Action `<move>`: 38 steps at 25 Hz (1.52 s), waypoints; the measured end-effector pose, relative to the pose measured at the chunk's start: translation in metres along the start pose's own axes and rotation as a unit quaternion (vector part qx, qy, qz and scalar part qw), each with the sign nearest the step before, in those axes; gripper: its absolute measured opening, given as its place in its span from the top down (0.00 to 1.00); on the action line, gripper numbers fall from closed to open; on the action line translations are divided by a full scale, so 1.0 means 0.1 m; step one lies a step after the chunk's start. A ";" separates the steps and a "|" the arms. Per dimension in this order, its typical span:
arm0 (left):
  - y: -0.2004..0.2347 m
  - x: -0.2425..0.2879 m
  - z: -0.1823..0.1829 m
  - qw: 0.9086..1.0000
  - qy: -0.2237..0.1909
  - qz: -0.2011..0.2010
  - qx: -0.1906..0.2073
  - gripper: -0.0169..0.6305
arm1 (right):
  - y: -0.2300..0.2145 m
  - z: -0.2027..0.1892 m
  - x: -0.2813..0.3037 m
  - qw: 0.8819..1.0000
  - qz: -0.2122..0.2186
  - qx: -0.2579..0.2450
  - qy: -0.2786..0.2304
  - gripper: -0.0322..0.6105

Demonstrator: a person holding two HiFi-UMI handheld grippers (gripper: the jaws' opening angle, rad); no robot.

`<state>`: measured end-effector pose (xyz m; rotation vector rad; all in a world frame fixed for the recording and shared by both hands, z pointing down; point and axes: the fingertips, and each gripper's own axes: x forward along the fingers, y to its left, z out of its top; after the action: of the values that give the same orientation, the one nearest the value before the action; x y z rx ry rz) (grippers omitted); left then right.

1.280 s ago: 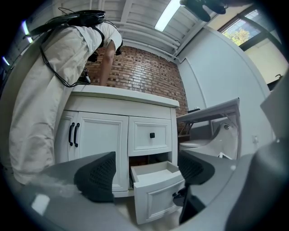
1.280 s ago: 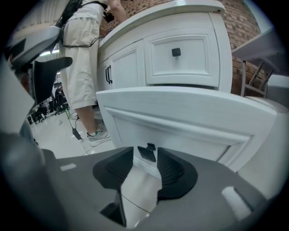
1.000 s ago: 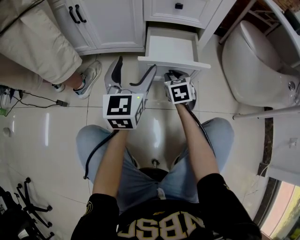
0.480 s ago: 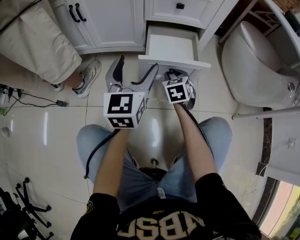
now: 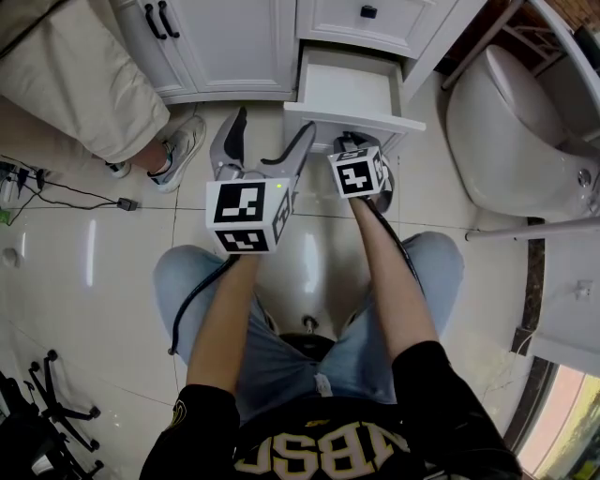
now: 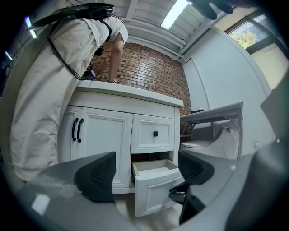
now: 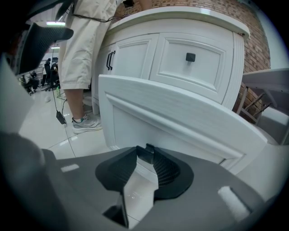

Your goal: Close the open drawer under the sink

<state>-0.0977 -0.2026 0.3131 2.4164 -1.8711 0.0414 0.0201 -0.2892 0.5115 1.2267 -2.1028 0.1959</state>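
Observation:
The white lower drawer under the sink stands pulled out over the tiled floor. It is also in the left gripper view, and its front panel fills the right gripper view. My right gripper reaches under that front's edge, angled downward. Its jaws are closed on the small black drawer knob, with the right gripper almost against the panel. My left gripper hovers level to the left of the drawer, open and holding nothing, and points at the cabinet.
A person in beige clothes stands at the left, one shoe near my left gripper. A toilet is on the right. The double cabinet doors and the upper drawer are closed. A cable lies on the floor.
The right gripper's marker cube has rolled slightly. The drawer stays as far out as before and the left gripper has not moved.

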 end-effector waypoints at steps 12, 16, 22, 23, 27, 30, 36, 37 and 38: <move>-0.01 0.01 0.03 1.000 -0.006 -0.001 -0.005 0.30 | -0.21 -0.10 0.19 0.997 -0.011 0.013 0.074 0.77; 0.02 0.03 0.02 1.000 -0.004 0.004 -0.004 0.30 | 0.04 -0.59 0.60 0.984 0.101 0.067 0.129 0.95; 0.10 0.04 0.03 1.000 -0.006 0.006 -0.012 0.30 | -0.26 -1.26 0.68 0.988 -0.009 0.073 0.136 0.95; 0.12 0.06 0.05 1.000 -0.009 0.005 -0.015 0.30 | -0.20 -1.04 0.72 0.992 0.012 0.068 0.108 0.95; 0.18 0.13 0.05 1.000 -0.011 0.002 -0.019 0.30 | -0.11 -0.62 0.79 0.994 0.034 0.077 0.074 0.95; 0.18 0.17 0.02 1.000 -0.008 -0.001 -0.025 0.30 | -0.24 -0.52 0.85 0.992 0.028 0.103 0.069 0.95; 0.34 0.14 0.03 1.000 -0.010 0.007 -0.022 0.30 | -0.65 0.18 1.00 0.990 0.012 0.142 -0.011 0.95; 0.38 0.13 0.03 0.999 -0.010 0.009 -0.029 0.30 | -0.74 0.29 1.08 0.990 0.006 0.142 -0.013 0.95; 0.40 0.12 0.03 0.999 -0.010 0.011 -0.036 0.30 | -0.83 0.38 1.16 0.991 -0.001 0.132 -0.013 0.95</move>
<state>-0.1334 -0.2246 0.3128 2.3575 -1.8726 -0.0481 0.0325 -0.4341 0.5387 1.3879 -2.1480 0.4730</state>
